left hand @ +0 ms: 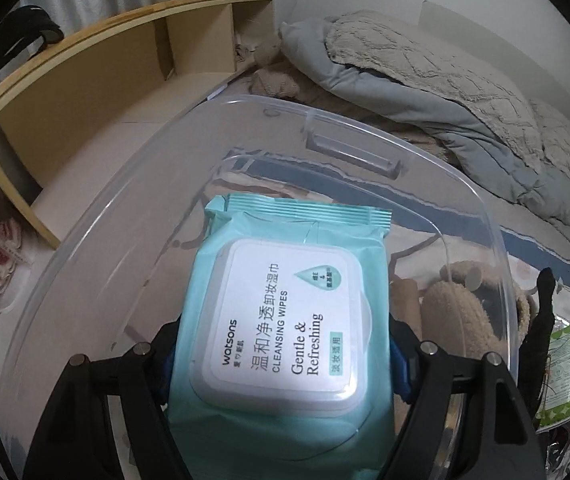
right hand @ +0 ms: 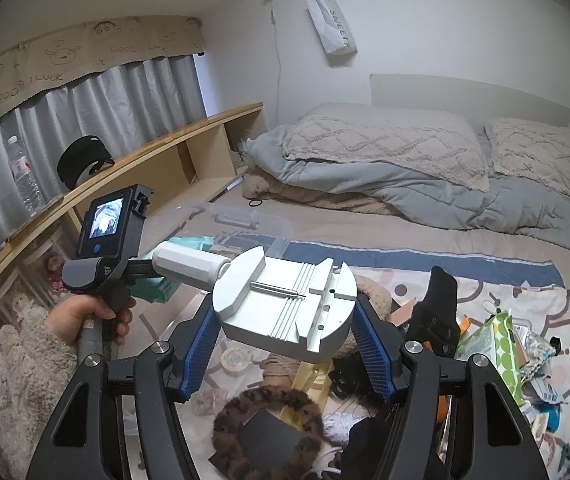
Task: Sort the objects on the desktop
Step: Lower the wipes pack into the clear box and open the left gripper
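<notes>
Fingers of the left gripper (left hand: 285, 354) are pinching the wipes (left hand: 281, 320) over the bin (left hand: 481, 216); the right gripper (right hand: 285, 320) is clamping the tool (right hand: 285, 304), whose smooth metal risks slipping.

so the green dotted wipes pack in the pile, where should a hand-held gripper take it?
Judging from the right wrist view, grip the green dotted pack across its thin flat body near the raised top edge, coming from above. It stands tilted on edge amid clutter, so its upper end is the exposed part; the lower end is buried.
</notes>
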A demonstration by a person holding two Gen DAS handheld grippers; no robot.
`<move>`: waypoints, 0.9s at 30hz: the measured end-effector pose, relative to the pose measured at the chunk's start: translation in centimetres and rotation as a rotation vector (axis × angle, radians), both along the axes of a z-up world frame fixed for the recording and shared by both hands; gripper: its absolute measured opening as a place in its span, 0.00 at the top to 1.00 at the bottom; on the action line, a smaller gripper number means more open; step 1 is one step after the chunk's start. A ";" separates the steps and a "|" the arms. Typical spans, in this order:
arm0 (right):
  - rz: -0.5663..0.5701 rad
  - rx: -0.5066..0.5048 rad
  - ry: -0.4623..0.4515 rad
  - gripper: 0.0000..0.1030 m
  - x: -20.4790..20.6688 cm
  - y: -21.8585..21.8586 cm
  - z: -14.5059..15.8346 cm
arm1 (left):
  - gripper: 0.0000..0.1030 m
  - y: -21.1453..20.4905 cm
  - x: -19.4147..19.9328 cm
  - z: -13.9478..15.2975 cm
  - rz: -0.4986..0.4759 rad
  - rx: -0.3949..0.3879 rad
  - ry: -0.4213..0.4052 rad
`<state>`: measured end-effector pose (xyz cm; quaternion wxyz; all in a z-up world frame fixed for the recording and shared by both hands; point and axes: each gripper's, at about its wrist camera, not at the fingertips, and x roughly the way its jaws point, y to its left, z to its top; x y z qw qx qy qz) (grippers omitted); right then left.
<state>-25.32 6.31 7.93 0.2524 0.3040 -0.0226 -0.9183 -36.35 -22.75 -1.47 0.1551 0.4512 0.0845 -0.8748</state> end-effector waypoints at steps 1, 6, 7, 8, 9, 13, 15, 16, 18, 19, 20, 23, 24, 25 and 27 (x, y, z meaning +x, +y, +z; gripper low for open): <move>0.000 0.000 -0.001 0.36 0.0 0.0 0.0 | 0.24 0.0 -0.1 -0.2 -0.004 -0.011 0.005; -0.003 -0.003 -0.005 0.36 -0.1 0.1 -0.1 | 0.24 0.8 -1.0 -1.6 -0.021 -0.116 -0.016; -0.003 -0.002 -0.006 0.36 -0.1 0.1 -0.1 | 0.24 0.7 -1.2 -2.0 -0.025 -0.114 -0.026; -0.003 -0.002 -0.006 0.36 -0.2 0.1 -0.1 | 0.24 0.7 -1.3 -2.4 -0.028 -0.107 -0.036; -0.004 -0.001 -0.008 0.36 -0.2 0.2 -0.1 | 0.24 0.5 -1.5 -2.8 -0.028 -0.094 -0.047; -0.004 0.001 -0.016 0.36 -0.4 0.2 -0.4 | 0.24 0.3 -1.7 -3.6 -0.028 -0.076 -0.076; -0.003 0.002 -0.020 0.36 -0.4 0.2 -0.5 | 0.24 0.4 -1.7 -3.9 -0.023 -0.090 -0.094; -0.002 0.004 -0.021 0.36 -0.4 0.1 -0.6 | 0.24 0.4 -1.7 -3.9 -0.020 -0.097 -0.101; 0.000 0.007 -0.022 0.36 -0.3 0.1 -0.6 | 0.24 0.5 -1.7 -4.1 -0.023 -0.099 -0.112; 0.002 0.008 -0.021 0.36 -0.2 0.0 -0.6 | 0.24 0.6 -1.7 -4.1 -0.026 -0.094 -0.115; 0.002 0.009 -0.020 0.36 -0.2 0.0 -0.5 | 0.22 0.5 -1.6 -4.2 -0.030 -0.084 -0.118; 0.004 0.013 -0.018 0.36 0.0 -0.1 -0.5 | 0.10 0.8 -1.3 -3.3 -0.040 -0.072 -0.073; 0.003 0.015 -0.017 0.36 0.0 -0.1 -0.5 | 0.07 1.0 -1.0 -2.8 -0.041 -0.088 -0.048; 0.002 0.015 -0.018 0.36 0.0 -0.1 -0.6 | 0.04 1.2 -0.8 -2.4 -0.043 -0.102 -0.027; 0.001 0.016 -0.020 0.36 0.0 -0.1 -0.6 | 0.04 1.5 -0.8 -2.0 -0.042 -0.116 -0.006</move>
